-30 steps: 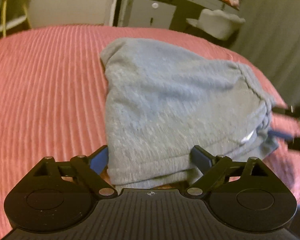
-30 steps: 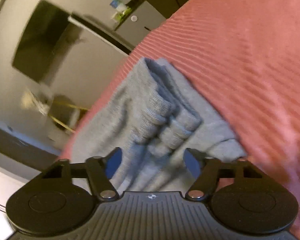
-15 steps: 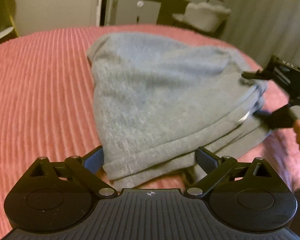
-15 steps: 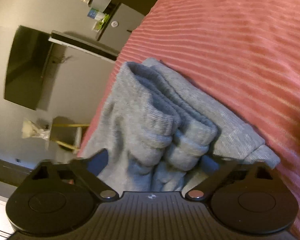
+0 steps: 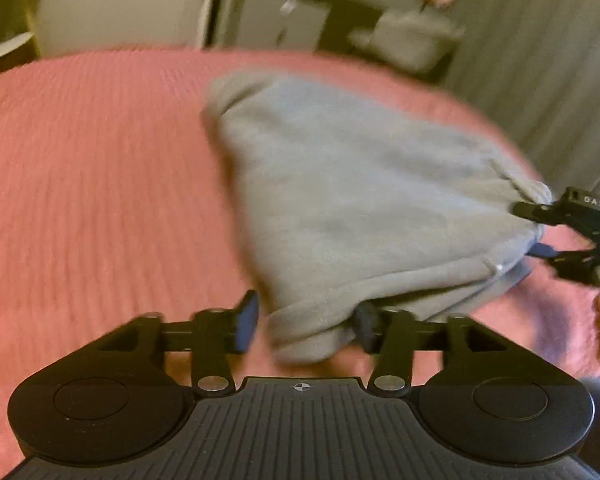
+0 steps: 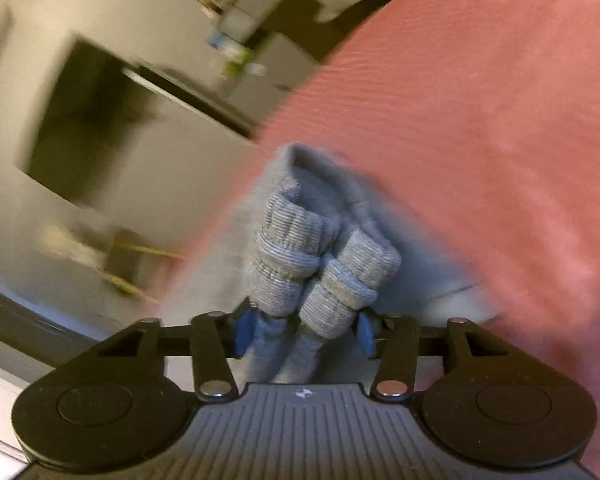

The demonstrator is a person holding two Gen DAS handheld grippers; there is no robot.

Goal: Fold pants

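Pink bedspread (image 5: 100, 180) of ribbed, soft cloth, spread wide and filling most of both views, with fine parallel ridges running over it. Behind it, blurred, a pale pleated curtain (image 5: 540, 60), a grey cabinet (image 5: 276, 20) with small things on top, and a dark screen (image 6: 84, 120) flat on the wall. On the bedspread, grey pants (image 5: 360, 200) of fleecy knit, folded into a thick, roughly triangular bundle, lying toward the right side of the bed in the left wrist view. At the near corner of the bundle, left gripper (image 5: 306, 324), black with blue pads, jaws just closing around the rolled edge; right pad against the fabric, left pad just beside it with a thin strip of pink between, so not yet squeezing. At the far right end, right gripper (image 6: 302, 334), jaws also just closing, both blue pads pressed on the ribbed cuffs (image 6: 320, 264), four rounded rolls stacked in two rows, firmly grasped.
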